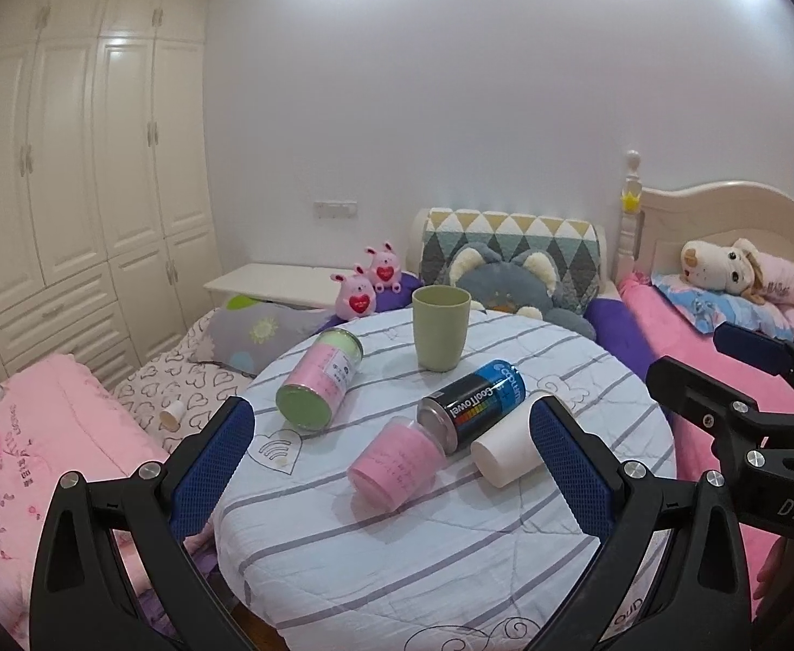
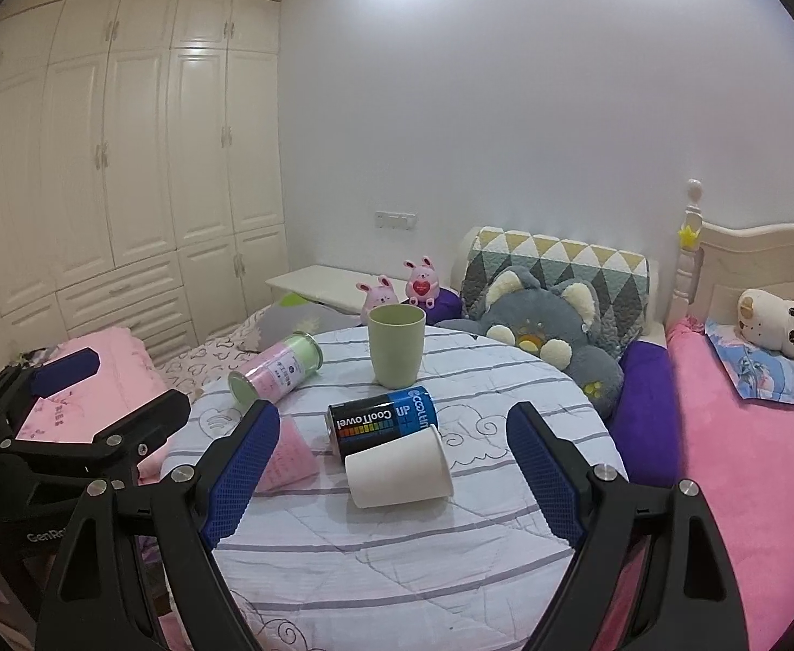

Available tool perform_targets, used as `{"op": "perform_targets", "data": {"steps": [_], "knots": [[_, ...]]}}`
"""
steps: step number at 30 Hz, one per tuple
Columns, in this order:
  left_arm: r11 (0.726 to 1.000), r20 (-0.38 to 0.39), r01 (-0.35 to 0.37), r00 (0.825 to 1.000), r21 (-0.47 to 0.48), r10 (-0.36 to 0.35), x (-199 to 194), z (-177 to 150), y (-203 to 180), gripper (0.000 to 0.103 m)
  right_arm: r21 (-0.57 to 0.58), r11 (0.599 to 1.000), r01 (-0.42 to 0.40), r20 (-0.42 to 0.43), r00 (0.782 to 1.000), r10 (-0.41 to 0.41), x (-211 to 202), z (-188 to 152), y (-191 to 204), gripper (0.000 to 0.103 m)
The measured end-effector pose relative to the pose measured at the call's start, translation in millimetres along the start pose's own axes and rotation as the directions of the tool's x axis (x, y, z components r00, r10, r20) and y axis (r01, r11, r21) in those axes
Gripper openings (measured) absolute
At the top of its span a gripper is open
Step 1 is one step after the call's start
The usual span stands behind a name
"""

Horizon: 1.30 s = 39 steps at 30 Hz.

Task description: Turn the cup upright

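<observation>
The white paper cup [image 2: 399, 467] lies on its side on the round tabletop [image 2: 397, 559], toward the near right part, its wide mouth turned to the right. It touches the black and blue CoolTowel can [image 2: 382, 419], which also lies on its side just behind it. To the left of these two, a pink cup [image 1: 397, 460] lies tipped over, its end right against the can's metal end. Farther back and toward the left edge, a pink and green can [image 1: 321, 384] lies on its side too. A green cup [image 2: 396, 345] stands upright near the far edge of the tabletop. A white cloth with grey stripes covers the tabletop.

The right gripper [image 2: 391, 474] hangs above the near edge, its two blue fingers wide apart, holding nothing, with the paper cup seen between them. The left gripper [image 1: 391, 474] is also wide apart and holds nothing, above the near left edge.

Behind the tabletop sits a grey plush cat [image 2: 554, 320] and two small pink bunnies [image 1: 370, 282]. A pink bed [image 2: 749, 461] lies to the right, with a cream plush dog [image 1: 722, 268] on its pillow. White wardrobes [image 2: 126, 163] fill the left wall.
</observation>
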State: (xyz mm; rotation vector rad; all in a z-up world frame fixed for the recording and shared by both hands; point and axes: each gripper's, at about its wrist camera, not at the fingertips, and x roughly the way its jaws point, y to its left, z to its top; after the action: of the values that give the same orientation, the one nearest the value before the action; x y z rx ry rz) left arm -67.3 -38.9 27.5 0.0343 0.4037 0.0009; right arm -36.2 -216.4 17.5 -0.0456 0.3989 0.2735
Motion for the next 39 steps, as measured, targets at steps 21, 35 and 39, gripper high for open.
{"op": "perform_targets", "data": {"steps": [21,35,39], "knots": [[0.997,0.055,-0.077,0.996,0.01,0.076,-1.9,-1.1,-0.3,0.103,-0.031,0.999,-0.025,0.029,0.999,0.025,5.2,-1.2,3.6,0.087],[0.996,0.046,-0.089,0.995,0.02,0.088,-2.0,-1.9,-2.3,0.103,-0.032,0.999,-0.023,0.027,0.999,0.024,5.9,-1.4,3.4,0.087],[0.996,0.046,-0.092,0.995,0.018,0.091,-1.9,-0.9,-2.6,0.103,-0.037,0.999,-0.023,0.026,0.999,0.024,4.7,-1.8,4.3,0.087]]}}
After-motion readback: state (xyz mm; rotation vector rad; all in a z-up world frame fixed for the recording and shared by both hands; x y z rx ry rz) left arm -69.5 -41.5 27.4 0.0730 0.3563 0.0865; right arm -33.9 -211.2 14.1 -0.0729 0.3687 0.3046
